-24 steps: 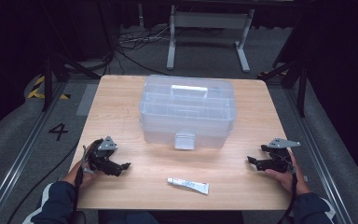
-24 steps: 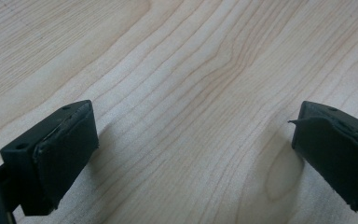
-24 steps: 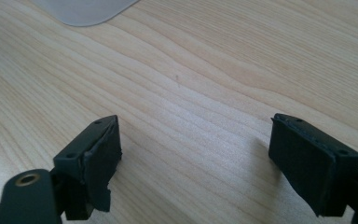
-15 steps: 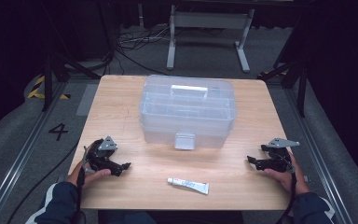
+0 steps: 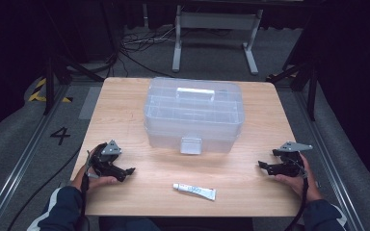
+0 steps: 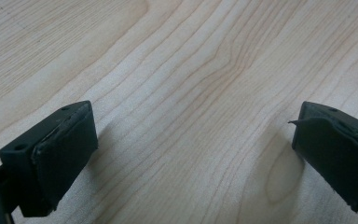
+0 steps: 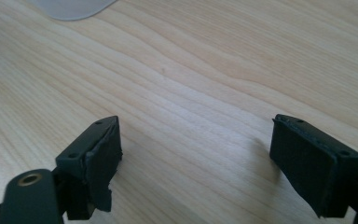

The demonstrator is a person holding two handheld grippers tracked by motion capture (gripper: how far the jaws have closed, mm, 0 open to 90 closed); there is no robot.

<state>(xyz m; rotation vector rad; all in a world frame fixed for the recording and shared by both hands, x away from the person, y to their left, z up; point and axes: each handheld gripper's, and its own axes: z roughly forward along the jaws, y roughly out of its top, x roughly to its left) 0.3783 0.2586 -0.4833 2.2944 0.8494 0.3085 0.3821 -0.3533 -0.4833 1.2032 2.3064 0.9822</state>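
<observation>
The small white tube (image 5: 194, 191) lies flat on the wooden table (image 5: 125, 106), near the person's edge and a little left of the middle. Its long axis runs nearly along that edge, cap end toward the left claw (image 5: 124, 172) and flat crimped end toward the right claw (image 5: 265, 166). From the left claw the tube sits inward and slightly nearer the person; from the right claw it also lies inward, but farther off, so the left hand looks the better placed for it. Behind the tube, farther from both claws, stands the clear plastic box (image 5: 194, 118), lid down and latch facing the person. Both claws rest low over bare wood, each pointing inward. In the left gripper view the left claw (image 6: 191, 154) stands wide open with nothing between its jaws; the right claw (image 7: 196, 158) likewise gapes empty.
</observation>
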